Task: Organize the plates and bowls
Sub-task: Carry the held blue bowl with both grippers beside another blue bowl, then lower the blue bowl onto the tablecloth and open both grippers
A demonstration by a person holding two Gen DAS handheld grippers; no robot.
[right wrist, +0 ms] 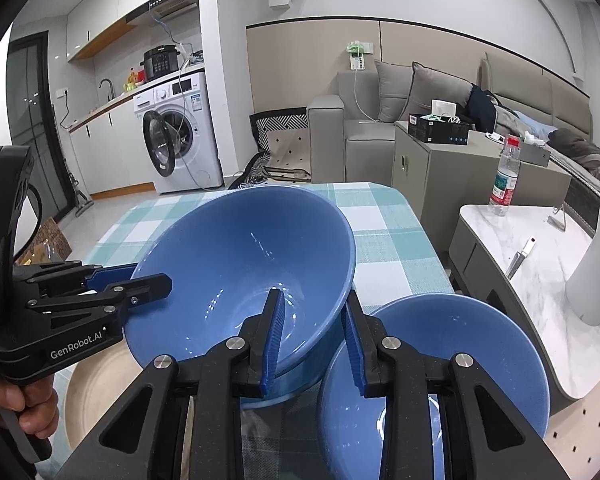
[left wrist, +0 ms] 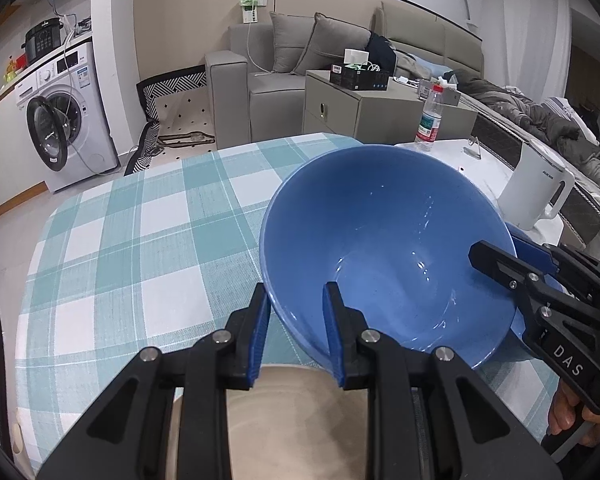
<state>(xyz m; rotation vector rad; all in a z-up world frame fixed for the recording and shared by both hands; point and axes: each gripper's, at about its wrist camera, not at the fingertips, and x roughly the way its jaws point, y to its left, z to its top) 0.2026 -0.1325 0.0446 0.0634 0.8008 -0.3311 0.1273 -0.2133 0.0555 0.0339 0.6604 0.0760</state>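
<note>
Both grippers are clamped on the same blue bowl (right wrist: 240,264): left gripper (left wrist: 296,336) pinches its rim at 6 o'clock, right gripper (right wrist: 312,340) at 4 o'clock. The bowl is tilted above the checked tabletop (left wrist: 140,232), second blue bowl (right wrist: 460,360) just beside.

A washing machine (right wrist: 180,132), grey sofa (right wrist: 380,120), water bottle (right wrist: 505,178) and white kettle (left wrist: 536,188) stand around.
</note>
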